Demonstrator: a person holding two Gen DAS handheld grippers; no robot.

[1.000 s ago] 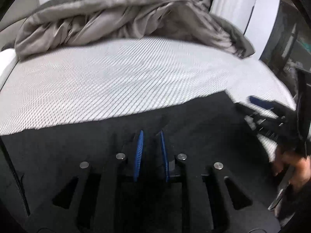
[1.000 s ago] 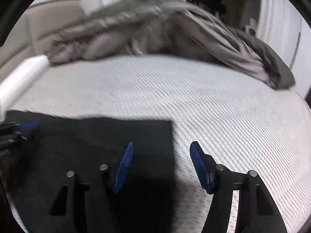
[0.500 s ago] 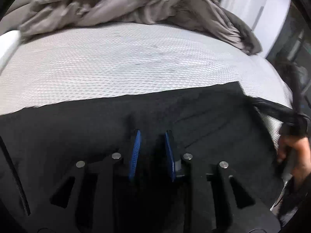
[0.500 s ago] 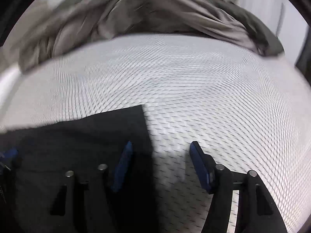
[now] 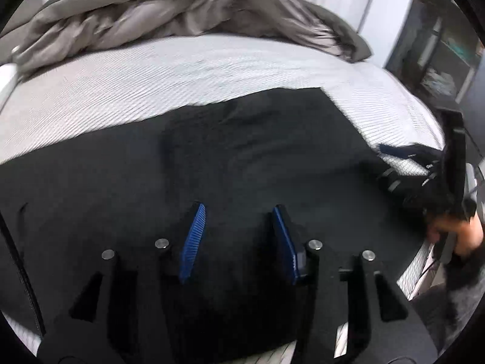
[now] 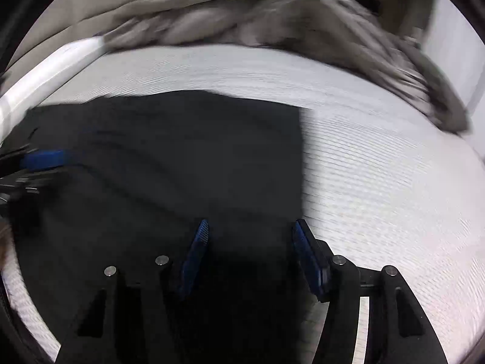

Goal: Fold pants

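Observation:
Black pants [image 5: 242, 151] lie flat on the white textured mattress [image 5: 151, 72], also seen in the right wrist view [image 6: 182, 157]. My left gripper [image 5: 238, 217] is open just above the pants' near part, nothing between its blue pads. My right gripper [image 6: 250, 232] is open over the pants' right edge, empty. The right gripper also shows at the right of the left wrist view [image 5: 403, 163], and the left gripper shows at the left edge of the right wrist view [image 6: 42, 159].
A crumpled grey duvet [image 5: 182, 9] is heaped across the back of the bed, also in the right wrist view [image 6: 257, 15]. Bare mattress [image 6: 394, 166] spreads right of the pants. Dark shelving [image 5: 439, 60] stands beyond the bed's right side.
My left gripper has opened from shut. The right gripper has shifted left, so more of the pants lies under it. Both views show more of the pants spread on the mattress.

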